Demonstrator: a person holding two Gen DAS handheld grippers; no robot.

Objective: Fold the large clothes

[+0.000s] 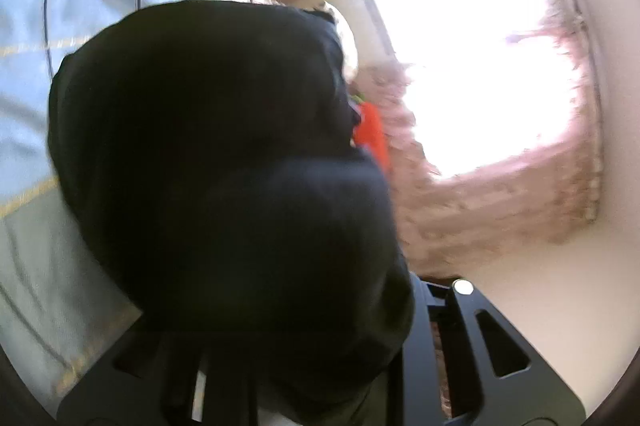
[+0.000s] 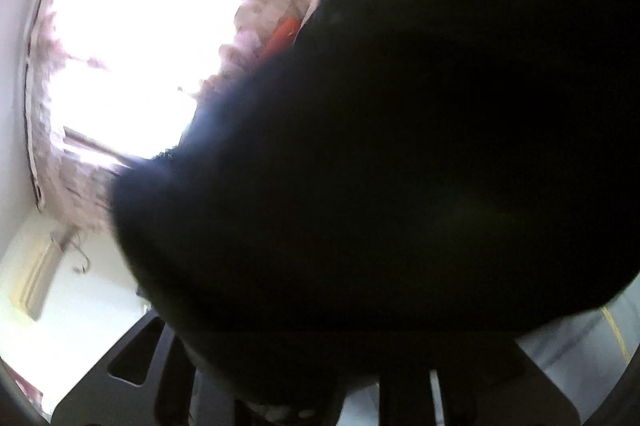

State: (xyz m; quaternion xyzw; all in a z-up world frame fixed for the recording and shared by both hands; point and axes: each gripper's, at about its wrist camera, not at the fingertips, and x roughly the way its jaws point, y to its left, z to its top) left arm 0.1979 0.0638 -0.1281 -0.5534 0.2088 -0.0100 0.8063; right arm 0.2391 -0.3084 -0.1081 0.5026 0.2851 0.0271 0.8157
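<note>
A dark garment fills most of both wrist views, bunched up close in front of each lens. In the left view it drapes over the left gripper, hiding the fingertips; only the black frame of the gripper shows at the lower edge, with a small silver stud on its right side. Whether these jaws are clenched on the cloth or released cannot be told, since the cloth covers them.

In the right view the garment is even closer and blacker, spreading from the upper right down over the right gripper. The black frame with its slotted cut-outs shows at the bottom, but the fingertips are buried under the fabric, so the state of these jaws cannot be told either.

Behind the garment in the left view lies a bed with a pale blue cover crossed by thin dark and yellow lines; the cloth hangs above or against its near part, though contact is not clear. A strip of the same cover shows at the lower right of the right view.

A bright window glares on the far side, washed out to white, with a pinkish patterned curtain around it. The window appears in the right view too. A patch of orange peeks out beside the garment's edge; what it is cannot be made out. Both views are blurred.
</note>
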